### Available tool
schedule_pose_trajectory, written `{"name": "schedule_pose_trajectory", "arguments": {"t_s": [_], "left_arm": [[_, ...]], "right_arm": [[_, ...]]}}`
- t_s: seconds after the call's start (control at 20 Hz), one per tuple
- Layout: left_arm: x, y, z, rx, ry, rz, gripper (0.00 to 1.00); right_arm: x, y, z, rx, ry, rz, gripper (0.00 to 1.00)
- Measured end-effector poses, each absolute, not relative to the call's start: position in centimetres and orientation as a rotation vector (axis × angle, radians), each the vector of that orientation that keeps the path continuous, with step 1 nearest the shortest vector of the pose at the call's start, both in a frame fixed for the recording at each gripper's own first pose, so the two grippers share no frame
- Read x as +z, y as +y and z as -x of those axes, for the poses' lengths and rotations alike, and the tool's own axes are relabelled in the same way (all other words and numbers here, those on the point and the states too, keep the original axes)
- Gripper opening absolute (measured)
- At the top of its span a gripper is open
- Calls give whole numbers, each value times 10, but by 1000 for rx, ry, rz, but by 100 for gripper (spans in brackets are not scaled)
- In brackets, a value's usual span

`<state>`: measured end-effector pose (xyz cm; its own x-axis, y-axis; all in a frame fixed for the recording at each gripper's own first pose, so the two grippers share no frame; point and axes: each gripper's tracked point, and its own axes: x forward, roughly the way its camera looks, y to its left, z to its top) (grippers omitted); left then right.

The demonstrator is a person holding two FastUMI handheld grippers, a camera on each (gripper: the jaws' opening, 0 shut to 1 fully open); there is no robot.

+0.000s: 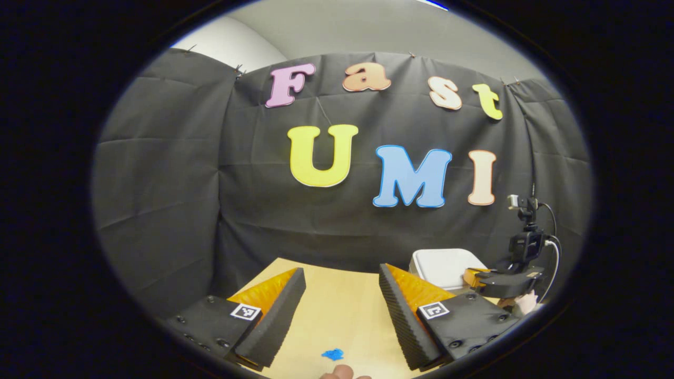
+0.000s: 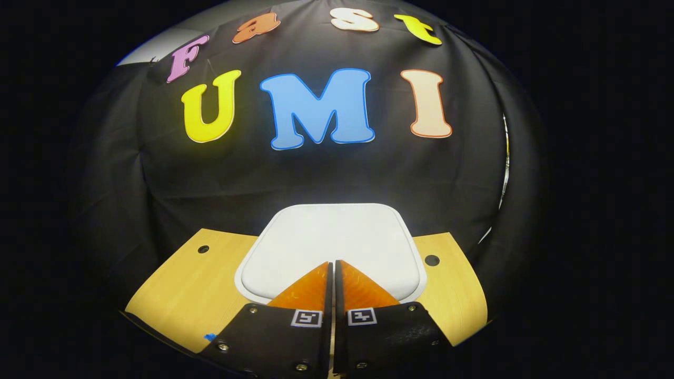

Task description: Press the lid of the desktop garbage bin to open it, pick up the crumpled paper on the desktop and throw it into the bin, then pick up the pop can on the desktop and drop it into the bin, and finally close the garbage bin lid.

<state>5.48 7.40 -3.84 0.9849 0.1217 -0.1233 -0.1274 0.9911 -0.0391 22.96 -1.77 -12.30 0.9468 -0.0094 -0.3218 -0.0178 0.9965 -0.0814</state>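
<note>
We bring the closed right gripper [image 2: 333,266] over the bin lid [image 2: 337,237] to press it.

Its fingers meet with nothing between them, which we judge suits pushing better than gripping; whether the tips touch the lid we cannot tell; the lid is white, smooth, square with rounded corners, lying flat and shut, the bin standing at the far edge of the wooden table [image 2: 184,284] against the cloth wall; our left gripper [image 1: 341,295] waits spread wide and empty over bare tabletop, the bin [image 1: 445,266] off to its right; a blue mark [image 1: 333,354] sits near.
</note>
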Motion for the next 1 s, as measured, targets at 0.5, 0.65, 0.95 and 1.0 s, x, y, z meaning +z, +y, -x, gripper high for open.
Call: {"name": "schedule_pose_trajectory", "arguments": {"t_s": [0.5, 0.65, 0.95, 1.0], "left_arm": [[-40, 67, -54, 103, 118, 60, 96], [-41, 74, -49, 120, 116, 53, 96], [-45, 79, -44, 127, 115, 69, 96], [-46, 79, -44, 123, 114, 74, 96]], "right_arm": [[-119, -21, -226, 19, 327, 9, 4], [-114, -22, -218, 16, 319, -20, 3], [-81, -24, -196, 18, 235, -35, 3], [-77, -25, -193, 19, 230, -36, 3]]}}
